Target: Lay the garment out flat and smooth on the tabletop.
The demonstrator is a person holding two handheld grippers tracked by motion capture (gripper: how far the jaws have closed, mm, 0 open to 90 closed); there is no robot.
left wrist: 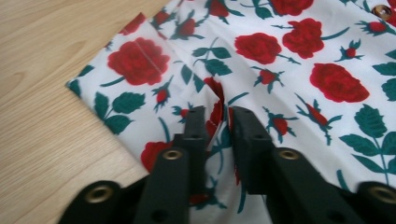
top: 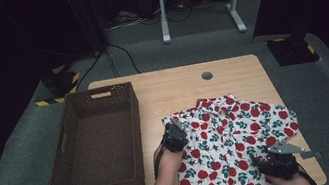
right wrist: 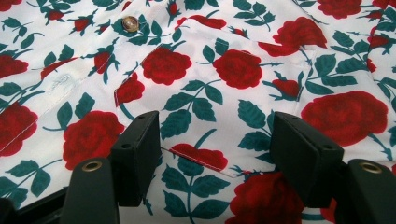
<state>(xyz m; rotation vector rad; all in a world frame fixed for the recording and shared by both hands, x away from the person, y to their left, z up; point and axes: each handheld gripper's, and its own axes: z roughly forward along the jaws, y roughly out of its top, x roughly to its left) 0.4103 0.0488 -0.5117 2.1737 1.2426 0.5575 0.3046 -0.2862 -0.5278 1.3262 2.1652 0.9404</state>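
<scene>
Left gripper (left wrist: pixel 219 122) pinches a fold of rose-print shirt (top: pixel 231 137); right gripper (right wrist: pixel 217 140) spread wide above it

— What's the bench (top: pixel 177 90) look like from your end?

— I see pale wood, with a round cable hole (top: pixel 207 75) near the far edge.

— And what's lying on it?

— I've got a dark woven basket (top: pixel 95 142) on the left half and a rose-print shirt (top: pixel 232 147) spread flat on the right half, its hem reaching the near edge. They sit just apart.
</scene>
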